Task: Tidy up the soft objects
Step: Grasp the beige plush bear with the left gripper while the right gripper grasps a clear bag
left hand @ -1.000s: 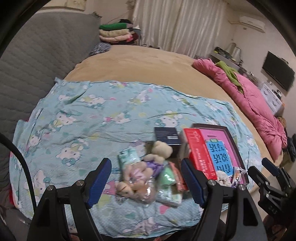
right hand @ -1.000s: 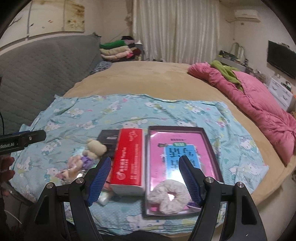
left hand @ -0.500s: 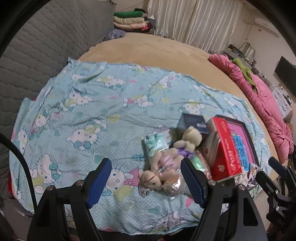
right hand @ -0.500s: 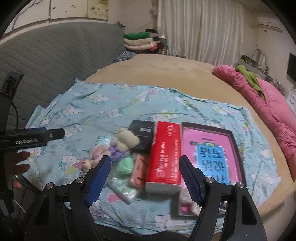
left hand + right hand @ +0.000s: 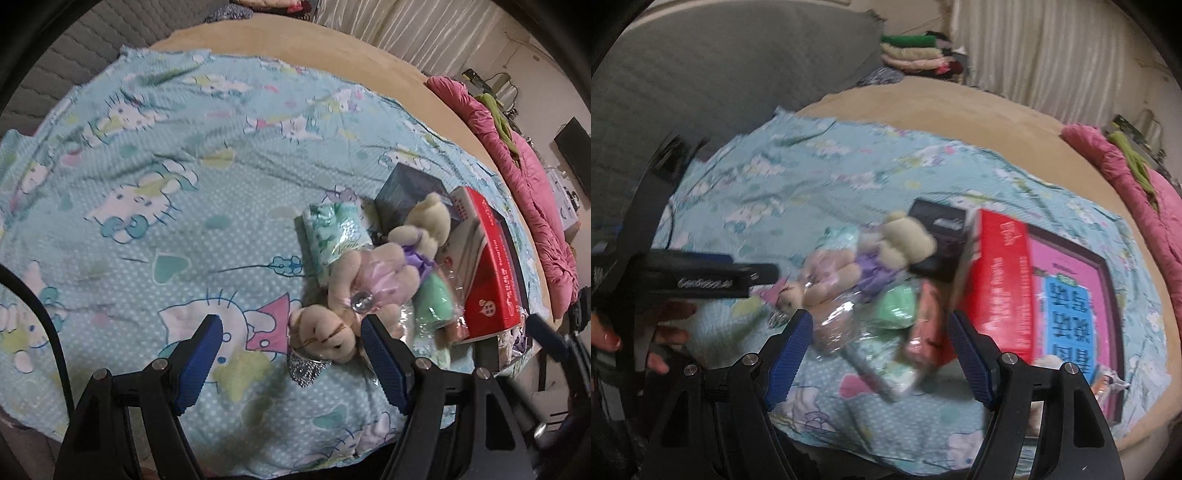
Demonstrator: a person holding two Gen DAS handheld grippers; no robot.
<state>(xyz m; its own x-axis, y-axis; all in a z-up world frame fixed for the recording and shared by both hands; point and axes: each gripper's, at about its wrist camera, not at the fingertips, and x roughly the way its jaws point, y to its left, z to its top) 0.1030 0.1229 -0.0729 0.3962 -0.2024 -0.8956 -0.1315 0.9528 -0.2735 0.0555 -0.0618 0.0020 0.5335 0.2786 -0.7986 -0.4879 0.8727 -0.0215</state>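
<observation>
Two small plush bears in a clear wrapper lie on the Hello Kitty sheet (image 5: 147, 184): one in pink (image 5: 354, 280) with its head (image 5: 325, 336) toward me, one in purple (image 5: 424, 229) behind it. My left gripper (image 5: 291, 339) is open, and the pink bear's head lies between its blue fingers (image 5: 199, 354). A green soft pack (image 5: 434, 299) and a patterned tissue pack (image 5: 332, 229) lie beside the bears. My right gripper (image 5: 879, 347) is open above the green pack (image 5: 897, 306) and a pink pack (image 5: 927, 325). The bears (image 5: 846, 273) show blurred there.
A red box (image 5: 487, 273) and a dark box (image 5: 410, 188) stand right of the bears. A pink-covered tray (image 5: 1071, 306) lies at the right. A pink duvet (image 5: 524, 177) is heaped on the bed's far right. Folded clothes (image 5: 916, 51) are stacked at the back.
My left gripper has moved forward and down until the pink bear's head lies between its fingers. My right gripper has swung left toward the soft packs. Both stay open.
</observation>
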